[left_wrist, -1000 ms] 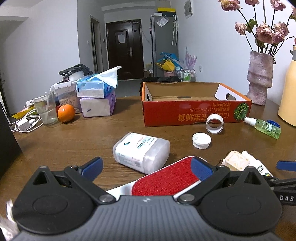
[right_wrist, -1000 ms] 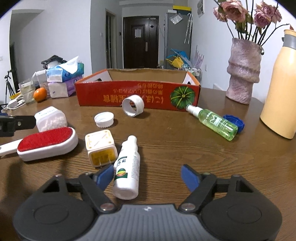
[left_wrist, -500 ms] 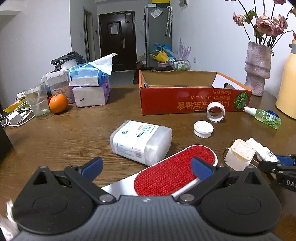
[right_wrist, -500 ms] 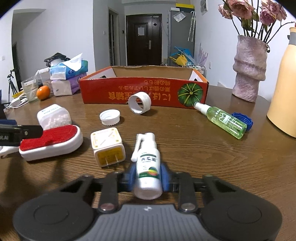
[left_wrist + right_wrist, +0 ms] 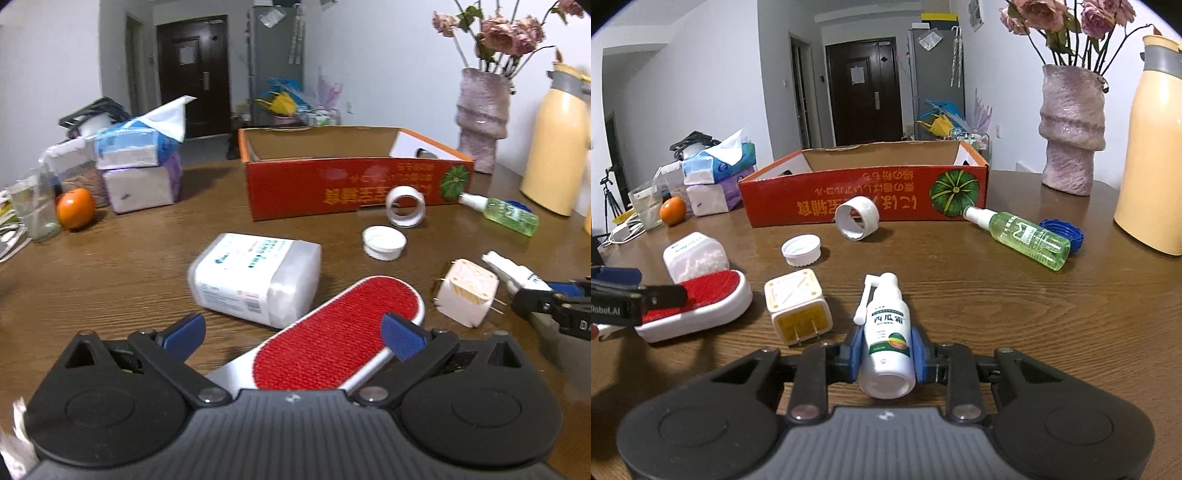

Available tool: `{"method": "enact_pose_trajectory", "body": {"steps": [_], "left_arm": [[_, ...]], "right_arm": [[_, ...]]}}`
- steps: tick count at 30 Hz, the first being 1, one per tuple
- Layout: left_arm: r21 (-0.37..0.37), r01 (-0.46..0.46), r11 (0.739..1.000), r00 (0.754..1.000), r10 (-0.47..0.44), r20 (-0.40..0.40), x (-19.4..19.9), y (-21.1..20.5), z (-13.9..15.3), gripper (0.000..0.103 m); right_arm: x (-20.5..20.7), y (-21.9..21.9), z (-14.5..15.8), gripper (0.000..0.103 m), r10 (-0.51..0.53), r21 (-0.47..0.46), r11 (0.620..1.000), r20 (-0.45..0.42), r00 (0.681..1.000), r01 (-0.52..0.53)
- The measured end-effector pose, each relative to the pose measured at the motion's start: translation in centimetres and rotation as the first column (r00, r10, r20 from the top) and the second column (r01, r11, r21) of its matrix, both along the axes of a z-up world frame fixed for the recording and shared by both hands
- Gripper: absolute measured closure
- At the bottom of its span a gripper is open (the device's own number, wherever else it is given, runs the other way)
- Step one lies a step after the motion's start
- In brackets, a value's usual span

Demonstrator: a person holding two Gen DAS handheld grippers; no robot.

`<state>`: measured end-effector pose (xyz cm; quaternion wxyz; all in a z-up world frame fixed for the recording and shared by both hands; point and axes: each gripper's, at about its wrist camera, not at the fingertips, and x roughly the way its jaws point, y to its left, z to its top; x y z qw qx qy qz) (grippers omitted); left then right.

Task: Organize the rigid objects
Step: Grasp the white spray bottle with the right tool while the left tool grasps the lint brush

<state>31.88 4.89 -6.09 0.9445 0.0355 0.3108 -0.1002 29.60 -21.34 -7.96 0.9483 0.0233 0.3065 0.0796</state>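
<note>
A: Item one, right gripper (image 5: 886, 354): both blue pads pressed against the sides of the white spray bottle (image 5: 886, 332). Bottle lies on the wooden table (image 5: 997, 295), nozzle pointing away toward the red cardboard box (image 5: 864, 195). Status: gripped, apparently not yet lifted

B: Item two, left gripper (image 5: 291, 332): jaws spread wide, nothing pinched. The red lint brush (image 5: 340, 332) lies on the table between the fingers, its white handle running back under the gripper body. Pads do not press on it

A: Step in hand, as judged: two pickups running together. Right side has its grasp; left side is lined up on the brush but has no hold yet

B: Loose stock on the table: white plug adapter (image 5: 798, 306) just beside the bottle, white jar lid (image 5: 801, 249), roll of white tape (image 5: 857, 218) leaning close to the box front, green spray bottle (image 5: 1023, 238), blue cap (image 5: 1062, 230) behind it, clear packet of white pellets (image 5: 255, 277) next to the brush

A: Destination: the box is open-topped, and what shows of its inside looks empty

B: Next move, right: raise the bottle clear of the adapter, carry it over the near wall, release inside. The prongs sit close, so lift straight up first

A: Next move, left: close across the brush head, which lies at a slant, so the wrist may need squaring to avoid a skewed pinch
</note>
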Motion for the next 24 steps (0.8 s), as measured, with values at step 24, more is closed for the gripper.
{"method": "enact_pose_trajectory", "body": {"steps": [24], "left_arm": [[-0.051, -0.054, 0.997, 0.994, 0.048, -0.098, -0.9, -2.5, -0.7, 0.002]], "right_arm": [[-0.3, -0.8, 0.3, 0.076, -0.032, 0.026, 0.999, 0.021, 0.999, 0.032]]}}
